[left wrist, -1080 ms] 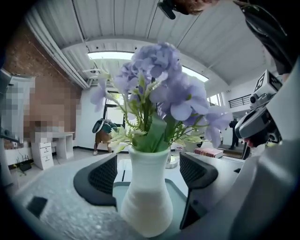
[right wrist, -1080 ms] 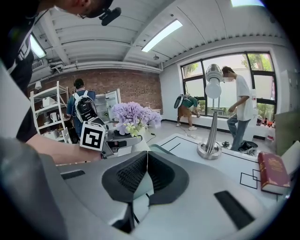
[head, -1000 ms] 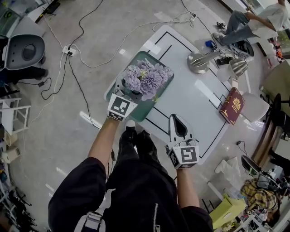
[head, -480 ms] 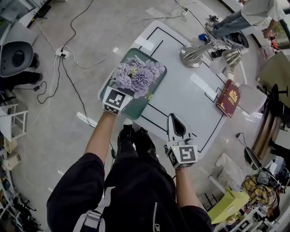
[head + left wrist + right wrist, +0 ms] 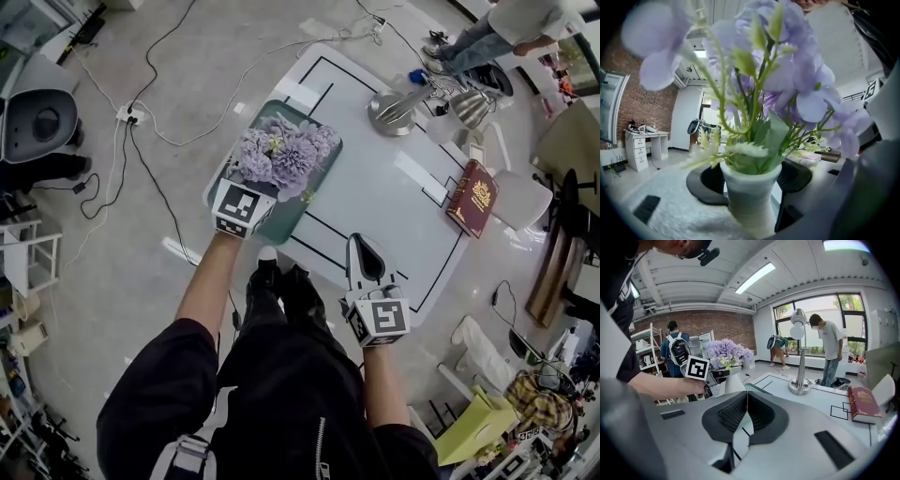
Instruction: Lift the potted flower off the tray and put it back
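Note:
The potted flower (image 5: 281, 153), purple blooms in a white pot, stands on the green tray (image 5: 281, 220) at the left end of the white table. My left gripper (image 5: 255, 187) reaches in level from the near side. In the left gripper view the white pot (image 5: 750, 197) sits between the two black pads (image 5: 704, 185), and both meet its rim. These jaws have just been closing around the pot. My right gripper (image 5: 366, 255) hovers over the table's near edge, shut and empty, its pads (image 5: 761, 416) meeting. From there the flower (image 5: 725, 351) shows to the left.
A silver desk lamp (image 5: 398, 108) stands at the table's far side and a red book (image 5: 478, 208) lies at its right end. Cables (image 5: 155, 112) run over the floor on the left. A person (image 5: 487, 37) bends down beyond the table, and a white chair (image 5: 527, 199) stands beside the book.
The left gripper has edged slightly closer in around the pot, which still stands on the tray. The right gripper has barely shifted.

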`<act>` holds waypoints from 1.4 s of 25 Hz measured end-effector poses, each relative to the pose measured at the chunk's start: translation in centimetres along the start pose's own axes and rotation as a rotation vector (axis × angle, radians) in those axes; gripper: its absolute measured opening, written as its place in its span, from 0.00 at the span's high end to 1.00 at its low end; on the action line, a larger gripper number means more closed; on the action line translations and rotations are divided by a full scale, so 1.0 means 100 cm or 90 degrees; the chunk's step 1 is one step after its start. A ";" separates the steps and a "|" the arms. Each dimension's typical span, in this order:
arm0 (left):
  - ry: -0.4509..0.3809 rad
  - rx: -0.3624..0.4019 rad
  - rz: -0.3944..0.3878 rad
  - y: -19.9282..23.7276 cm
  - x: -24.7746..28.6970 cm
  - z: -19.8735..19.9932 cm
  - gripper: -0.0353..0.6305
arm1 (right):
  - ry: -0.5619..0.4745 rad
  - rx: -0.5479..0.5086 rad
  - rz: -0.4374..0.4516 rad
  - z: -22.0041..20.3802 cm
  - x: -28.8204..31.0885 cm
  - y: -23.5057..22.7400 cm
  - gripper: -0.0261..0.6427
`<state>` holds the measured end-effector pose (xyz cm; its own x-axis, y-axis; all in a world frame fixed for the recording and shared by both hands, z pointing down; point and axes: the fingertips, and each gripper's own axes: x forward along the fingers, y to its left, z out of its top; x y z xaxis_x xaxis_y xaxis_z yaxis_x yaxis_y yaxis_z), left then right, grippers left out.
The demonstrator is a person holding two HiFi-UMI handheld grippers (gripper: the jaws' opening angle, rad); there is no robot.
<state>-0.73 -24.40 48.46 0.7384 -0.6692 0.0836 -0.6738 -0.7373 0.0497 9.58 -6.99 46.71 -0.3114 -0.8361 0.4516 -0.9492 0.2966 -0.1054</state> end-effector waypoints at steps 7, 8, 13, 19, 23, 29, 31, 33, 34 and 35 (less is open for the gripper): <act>0.002 -0.006 -0.005 -0.019 -0.011 0.025 0.51 | -0.026 0.004 0.020 0.010 -0.002 0.006 0.95; 0.005 -0.004 -0.002 -0.022 -0.013 0.028 0.51 | -0.021 0.003 0.024 0.010 -0.003 0.007 0.95; 0.015 -0.003 0.021 -0.029 -0.028 0.046 0.51 | -0.052 0.013 0.039 0.017 -0.004 0.010 0.95; 0.012 0.005 0.051 -0.034 -0.053 0.069 0.51 | -0.071 0.015 0.064 0.026 -0.004 0.016 0.95; 0.019 0.001 0.079 -0.035 -0.067 0.081 0.51 | -0.080 0.004 0.084 0.035 -0.003 0.022 0.95; 0.023 0.004 0.107 -0.040 -0.081 0.085 0.51 | -0.094 -0.004 0.103 0.043 -0.003 0.026 0.95; 0.025 0.006 0.114 -0.044 -0.084 0.084 0.51 | -0.097 -0.006 0.108 0.044 -0.004 0.026 0.95; 0.027 0.004 0.118 -0.048 -0.086 0.082 0.51 | -0.099 -0.007 0.112 0.045 -0.005 0.025 0.95; 0.028 0.002 0.119 -0.050 -0.088 0.082 0.51 | -0.099 -0.008 0.114 0.045 -0.005 0.025 0.95; 0.028 0.000 0.120 -0.051 -0.089 0.082 0.51 | -0.100 -0.009 0.115 0.046 -0.006 0.026 0.95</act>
<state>-3.63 -15.39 39.32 0.5966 -0.7910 0.1355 -0.8004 -0.5988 0.0286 7.14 -7.82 42.11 -0.4809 -0.8297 0.2834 -0.8767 0.4536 -0.1600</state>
